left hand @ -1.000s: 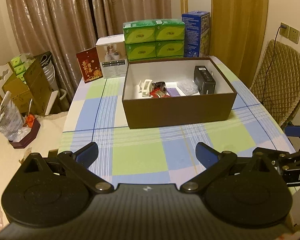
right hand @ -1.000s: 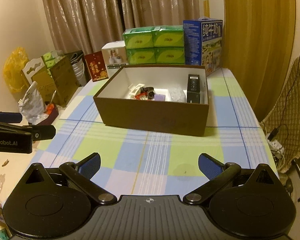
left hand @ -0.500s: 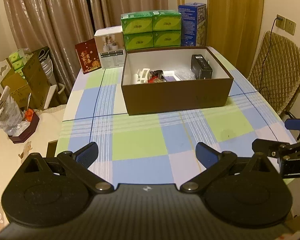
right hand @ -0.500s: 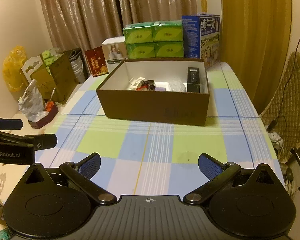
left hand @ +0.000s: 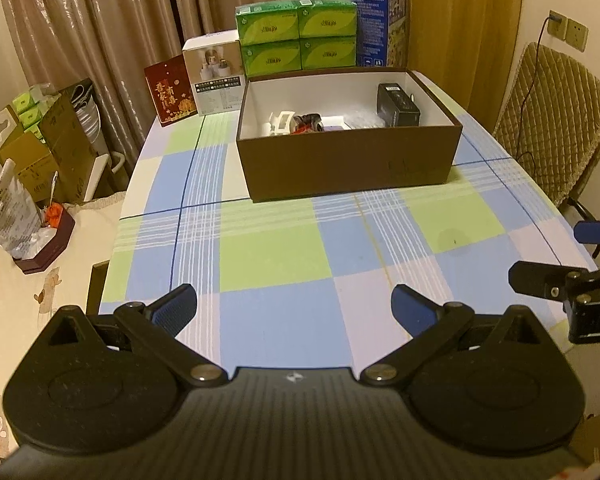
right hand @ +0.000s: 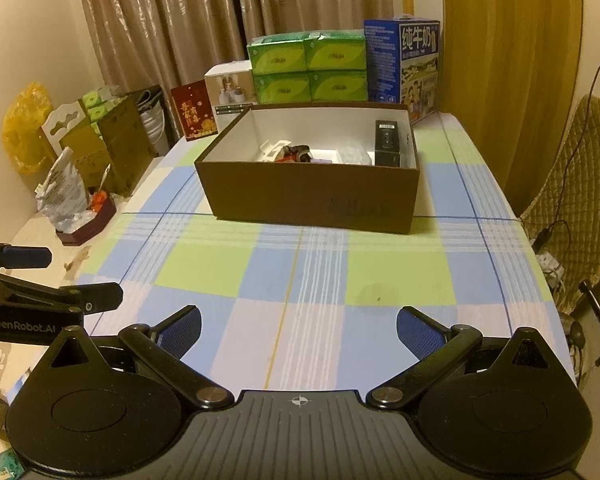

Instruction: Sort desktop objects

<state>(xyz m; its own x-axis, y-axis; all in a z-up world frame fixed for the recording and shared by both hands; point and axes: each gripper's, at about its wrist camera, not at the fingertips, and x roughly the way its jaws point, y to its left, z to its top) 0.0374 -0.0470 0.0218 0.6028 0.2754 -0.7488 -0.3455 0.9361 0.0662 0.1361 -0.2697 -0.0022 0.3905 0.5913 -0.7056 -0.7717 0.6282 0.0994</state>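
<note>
A brown cardboard box stands open on the checked tablecloth. Inside it lie a black device, a white clip, a red-and-dark object and a clear bag. My left gripper is open and empty over the table's near edge, far short of the box. My right gripper is open and empty too, also near the front edge. Each gripper shows at the side of the other's view.
Green tissue packs, a blue milk carton, a white box and a red card stand behind the brown box. A quilted chair is at the right. Boxes and bags sit on the floor at the left.
Both grippers have drawn back from the box toward the table's near edge and risen a little. Both stay open and empty. The box's contents have not moved.
</note>
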